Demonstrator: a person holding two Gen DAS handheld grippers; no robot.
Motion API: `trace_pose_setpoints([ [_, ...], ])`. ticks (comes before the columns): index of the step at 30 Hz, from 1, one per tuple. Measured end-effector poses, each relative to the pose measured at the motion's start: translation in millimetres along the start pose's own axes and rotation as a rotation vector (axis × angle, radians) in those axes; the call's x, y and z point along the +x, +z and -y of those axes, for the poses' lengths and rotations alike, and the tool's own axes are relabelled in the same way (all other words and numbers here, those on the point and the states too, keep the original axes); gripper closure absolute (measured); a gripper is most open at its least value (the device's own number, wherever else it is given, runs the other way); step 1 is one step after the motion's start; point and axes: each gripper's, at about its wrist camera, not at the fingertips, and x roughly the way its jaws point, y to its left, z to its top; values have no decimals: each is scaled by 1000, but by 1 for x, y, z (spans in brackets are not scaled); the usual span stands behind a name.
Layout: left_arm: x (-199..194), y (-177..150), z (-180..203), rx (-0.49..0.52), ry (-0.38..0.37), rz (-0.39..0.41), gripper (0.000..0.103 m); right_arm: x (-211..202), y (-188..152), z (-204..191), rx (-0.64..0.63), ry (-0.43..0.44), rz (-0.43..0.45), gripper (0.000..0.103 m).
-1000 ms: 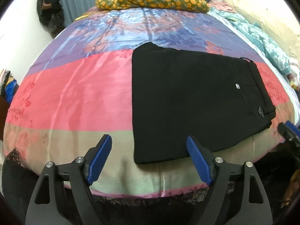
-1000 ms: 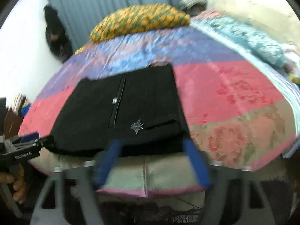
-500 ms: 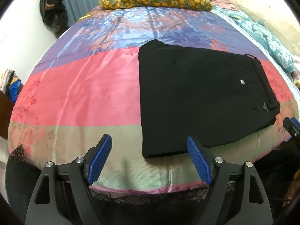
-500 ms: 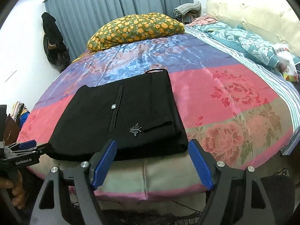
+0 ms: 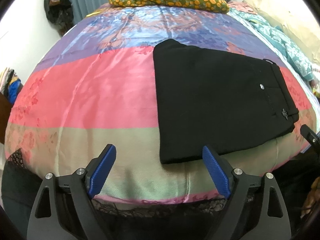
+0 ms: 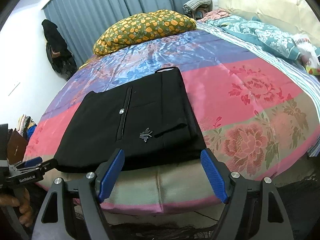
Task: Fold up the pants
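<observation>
While 1 folded pants (image 5: 216, 104) lies flat, 2 grippers, jaws apart

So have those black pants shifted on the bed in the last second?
No. The black pants lie as before: far corner on the purple stripe, near edge on the green stripe.

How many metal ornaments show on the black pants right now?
2: a round stud beside the pocket slit, and an insect-shaped charm nearer the bed's front edge, on the pants. Others may be folded under.
</observation>
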Motion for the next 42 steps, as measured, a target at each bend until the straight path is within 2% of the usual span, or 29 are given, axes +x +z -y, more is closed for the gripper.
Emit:
trace_pose_setpoints([
  [9,-2,-4,-22,-57,-40,15,14,2,1,5,43,20,4,25],
  [20,7,-5,-44,-151,-124,-12,13,3,0,9,74,38,3,25],
  [27,17,-3,-64,-240,-195,-49,13,-1,4,28,185,86,24,25],
  [31,26,9,-68,-217,-223,-85,13,15,22,66,346,192,-28,25],
  [34,36,29,-67,-195,-300,-102,13,44,48,100,452,303,-124,25],
  [36,48,45,-62,-182,-341,-122,13,68,65,110,432,372,-200,24],
  [42,80,72,-45,-168,-430,-175,18,124,86,103,306,451,-395,25],
])
